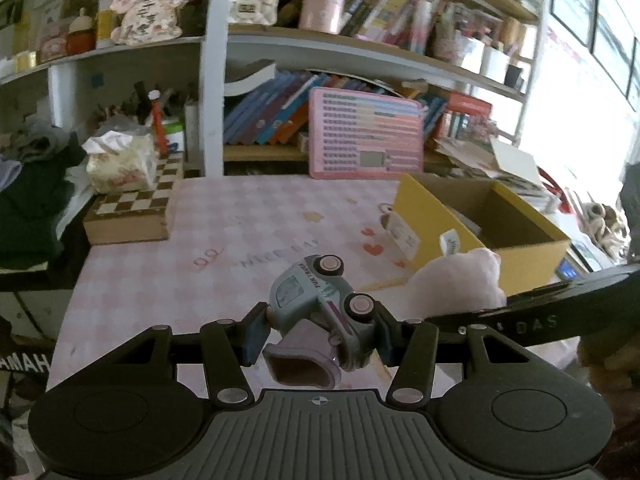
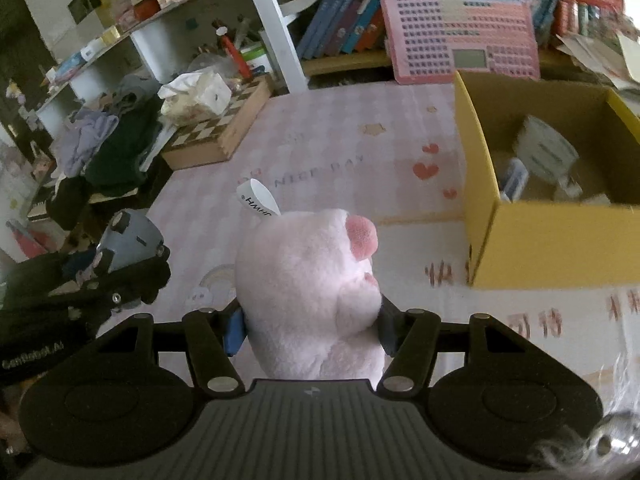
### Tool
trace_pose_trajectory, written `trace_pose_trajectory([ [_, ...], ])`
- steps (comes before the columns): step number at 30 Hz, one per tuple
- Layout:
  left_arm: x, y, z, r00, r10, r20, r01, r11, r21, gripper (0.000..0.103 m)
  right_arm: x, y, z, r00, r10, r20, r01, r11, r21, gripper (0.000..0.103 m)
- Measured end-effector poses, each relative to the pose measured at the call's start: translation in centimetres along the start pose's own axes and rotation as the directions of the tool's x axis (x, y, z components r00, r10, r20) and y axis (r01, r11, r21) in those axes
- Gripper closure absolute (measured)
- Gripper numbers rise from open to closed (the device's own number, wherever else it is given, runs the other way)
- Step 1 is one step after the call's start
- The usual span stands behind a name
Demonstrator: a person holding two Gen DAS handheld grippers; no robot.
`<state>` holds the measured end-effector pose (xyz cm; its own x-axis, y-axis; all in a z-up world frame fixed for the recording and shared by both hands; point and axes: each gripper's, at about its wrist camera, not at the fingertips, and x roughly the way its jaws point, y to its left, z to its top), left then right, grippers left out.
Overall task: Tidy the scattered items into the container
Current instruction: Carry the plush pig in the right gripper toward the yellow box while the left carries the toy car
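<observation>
Both hands are loaded, nothing released yet. The left gripper (image 1: pixel 322 330) pinches a grey-blue toy truck (image 1: pixel 320 308), tipped on its side with wheels facing out, lifted clear of the pink mat (image 1: pixel 240 216). The right gripper (image 2: pixel 310 328) squeezes a pink plush toy (image 2: pixel 308 292) between its pads, white tag sticking up, also off the mat. The yellow cardboard box (image 2: pixel 552 236) stands open at the mat's right side, near the plush but not under it; the truck is farther off to its left. Inside the box, a few pale items already lie on the bottom, blurred, so I cannot identify them. The visible mat shows no other loose items. Judgement: late stage; what is left is carrying both toys over the rim and dropping them in.
</observation>
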<state>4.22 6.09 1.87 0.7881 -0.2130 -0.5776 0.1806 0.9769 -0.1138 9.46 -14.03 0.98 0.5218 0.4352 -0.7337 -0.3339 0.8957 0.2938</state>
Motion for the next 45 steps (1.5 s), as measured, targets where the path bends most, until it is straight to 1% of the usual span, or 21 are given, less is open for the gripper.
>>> trace_pose_trajectory([
  [3, -1.1, -0.8, -0.9, 1.000, -0.019, -0.006, 0.019, 1.000, 0.024, 0.051, -0.8, 0.2, -1.3, 1.000, -0.009, 0.007, 0.008, 1.000, 0.014, 0.044],
  [8, -2.7, -1.6, -2.1, 0.999, -0.047, -0.013, 0.047, 0.998, 0.043, 0.051, -2.1, 1.0, -3.5, 1.000, -0.028, 0.013, 0.028, 1.000, 0.001, 0.044],
  [13, -3.1, -2.7, -2.8, 0.996, -0.086, -0.034, 0.088, 0.994, 0.066, 0.051, -3.4, 1.0, -5.2, 0.998, -0.059, 0.024, 0.058, 0.998, 0.015, 0.044],
  [18, -2.9, -3.9, -2.9, 0.990, -0.133, -0.046, 0.136, 0.987, 0.087, 0.051, -4.8, 0.0, -6.5, 0.994, -0.103, 0.023, 0.101, 0.994, 0.051, 0.044],
  [27, -1.4, -6.9, -2.8, 0.966, -0.244, -0.088, 0.255, 0.956, 0.142, 0.051, -7.5, -3.0, -8.5, 0.977, -0.212, 0.016, 0.207, 0.967, 0.151, 0.044],
  [34, 0.0, -10.6, -2.1, 0.943, -0.312, -0.118, 0.329, 0.927, 0.181, 0.051, -9.5, -6.0, -9.0, 0.964, -0.266, 0.013, 0.258, 0.945, 0.203, 0.044],
  [38, 0.9, -12.5, -1.9, 0.932, -0.338, -0.133, 0.359, 0.912, 0.197, 0.051, -10.4, -7.7, -9.2, 0.957, -0.289, 0.010, 0.279, 0.932, 0.233, 0.044],
  [45, 2.7, -15.2, -1.0, 0.921, -0.364, -0.140, 0.387, 0.896, 0.217, 0.051, -11.4, -10.8, -9.1, 0.948, -0.318, 0.016, 0.302, 0.915, 0.269, 0.044],
])
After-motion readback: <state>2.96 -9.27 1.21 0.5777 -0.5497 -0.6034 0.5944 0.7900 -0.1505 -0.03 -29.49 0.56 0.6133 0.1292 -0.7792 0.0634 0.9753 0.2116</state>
